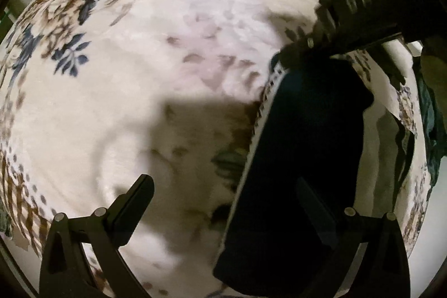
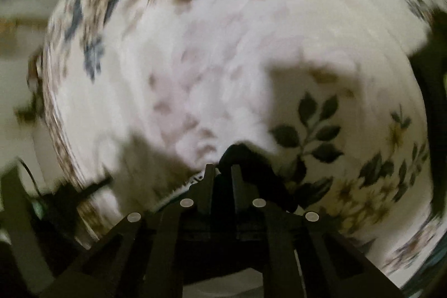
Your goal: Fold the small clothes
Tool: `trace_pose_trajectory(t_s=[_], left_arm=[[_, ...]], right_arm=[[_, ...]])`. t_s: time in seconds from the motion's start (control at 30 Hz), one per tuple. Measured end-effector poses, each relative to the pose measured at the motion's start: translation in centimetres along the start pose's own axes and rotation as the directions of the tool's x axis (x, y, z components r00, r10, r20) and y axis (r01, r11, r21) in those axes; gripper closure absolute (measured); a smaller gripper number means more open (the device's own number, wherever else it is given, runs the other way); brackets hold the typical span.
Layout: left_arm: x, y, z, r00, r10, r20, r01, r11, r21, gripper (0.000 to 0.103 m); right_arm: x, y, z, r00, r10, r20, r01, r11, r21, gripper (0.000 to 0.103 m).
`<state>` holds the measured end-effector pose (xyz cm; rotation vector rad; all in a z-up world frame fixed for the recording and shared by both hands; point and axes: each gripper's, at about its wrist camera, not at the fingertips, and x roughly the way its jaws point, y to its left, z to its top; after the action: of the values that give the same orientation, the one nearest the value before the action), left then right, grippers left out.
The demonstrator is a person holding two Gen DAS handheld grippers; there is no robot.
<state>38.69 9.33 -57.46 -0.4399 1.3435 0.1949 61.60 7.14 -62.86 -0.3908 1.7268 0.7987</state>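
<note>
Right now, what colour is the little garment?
Dark navy garment with a white patterned edge, clearest in the left wrist view.

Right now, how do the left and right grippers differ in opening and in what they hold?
The left gripper stands wide open, pressing nothing; the right gripper is nearly closed, pinching the dark garment. The left hovers near the garment's lower end; the right holds its upper end by the white trim. Both point down at the floral cloth.
</note>
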Motion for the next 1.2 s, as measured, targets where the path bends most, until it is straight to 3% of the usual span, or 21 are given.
trace_pose_trajectory(t_s=[0.07,0.1,0.17,0.23,0.3,0.33,0.43,0.47,0.5,0.6,0.7,0.73,0.77,0.8,0.83,0.87,0.93,0.97,1.0,1.03,1.2], left_arm=[[0.0,-0.1,0.1,1.000,-0.007,-0.004,0.007,1.000,0.008,0.000],[0.1,-0.2,0.2,1.000,-0.008,-0.007,0.008,1.000,0.009,0.000],[0.2,-0.1,0.2,1.000,-0.016,-0.014,0.016,1.000,0.009,0.000],[0.1,-0.2,-0.2,1.000,-0.014,-0.015,0.014,1.000,0.012,0.000],[0.2,-0.4,-0.3,1.000,-0.008,-0.012,0.008,1.000,0.023,0.000],[0.1,-0.3,-0.6,1.000,-0.007,-0.013,0.007,1.000,0.024,0.000],[0.2,-0.6,-0.5,1.000,-0.001,-0.014,0.001,0.999,0.034,0.000],[0.3,-0.7,-0.5,1.000,0.000,-0.014,0.000,0.999,0.037,0.000],[0.4,-0.7,-0.5,1.000,-0.001,-0.014,0.001,0.999,0.039,0.000],[0.8,-0.9,-0.4,1.000,-0.006,-0.024,0.007,0.999,0.043,0.000],[0.9,-1.2,-0.6,0.999,-0.020,-0.025,0.022,0.998,0.053,0.000],[1.0,-1.4,-0.7,0.999,-0.017,-0.028,0.019,0.998,0.060,0.000],[1.0,-1.4,-0.8,0.999,-0.019,-0.029,0.021,0.998,0.063,0.000],[1.0,-1.4,-0.8,0.999,-0.022,-0.037,0.024,0.998,0.064,0.000],[1.1,-1.5,-0.9,0.999,-0.023,-0.044,0.026,0.998,0.064,0.000],[0.9,-1.4,-0.7,0.998,-0.035,-0.052,0.038,0.998,0.060,0.000],[0.5,-0.8,0.5,0.994,-0.097,-0.057,0.098,0.995,0.021,0.000],[0.3,-0.4,1.4,0.989,-0.140,-0.056,0.140,0.990,-0.010,0.000],[0.3,0.1,2.4,0.982,-0.183,-0.054,0.180,0.982,-0.047,0.000],[0.4,0.4,3.3,0.976,-0.209,-0.054,0.205,0.976,-0.073,0.000],[5.3,0.5,9.0,0.908,-0.395,-0.136,0.362,0.907,-0.215,0.000]], right_arm=[[0.2,-3.4,-0.1,0.986,0.167,0.002,-0.164,0.966,0.201,0.092],[0.7,-5.4,-0.2,0.963,0.269,0.003,-0.258,0.918,0.301,0.092],[0.7,-6.9,0.1,0.949,0.313,0.022,-0.301,0.890,0.341,0.091],[0.3,-7.0,0.4,0.962,0.270,0.041,-0.269,0.910,0.314,0.087],[0.6,-6.6,1.0,0.966,0.260,0.000,-0.250,0.931,0.267,0.059],[1.3,-6.1,1.3,0.966,0.255,-0.040,-0.238,0.941,0.241,0.057],[3.0,-4.6,2.1,0.981,0.145,-0.130,-0.130,0.985,0.114,0.060],[3.0,-4.6,2.0,0.986,0.128,-0.106,-0.115,0.986,0.121,0.085],[3.0,-5.4,2.0,0.985,0.153,-0.083,-0.134,0.971,0.200,0.085],[2.7,-9.0,1.1,0.964,0.266,0.023,-0.249,0.864,0.438,0.088],[3.0,-12.1,-0.4,0.918,0.380,0.109,-0.370,0.730,0.575,0.089],[3.0,-13.4,-1.2,0.891,0.424,0.159,-0.425,0.659,0.621,0.092],[2.9,-15.1,-2.0,0.841,0.485,0.239,-0.508,0.559,0.655,0.092],[2.4,-16.2,-2.3,0.803,0.511,0.307,-0.568,0.500,0.653,0.093],[1.8,-16.8,-2.5,0.790,0.512,0.339,-0.590,0.483,0.647,0.093],[0.3,-17.7,-2.8,0.794,0.487,0.363,-0.594,0.499,0.631,0.092],[-3.1,-18.2,-3.7,0.827,0.425,0.369,-0.562,0.604,0.565,0.072],[-4.6,-18.3,-4.7,0.842,0.391,0.372,-0.539,0.646,0.540,0.050],[-6.0,-18.8,-6.0,0.856,0.358,0.374,-0.514,0.676,0.528,0.041],[-7.2,-19.0,-7.4,0.864,0.331,0.380,-0.495,0.699,0.516,0.041],[-9.7,-23.1,-18.4,0.889,0.190,0.417,-0.425,0.683,0.594,0.034]])
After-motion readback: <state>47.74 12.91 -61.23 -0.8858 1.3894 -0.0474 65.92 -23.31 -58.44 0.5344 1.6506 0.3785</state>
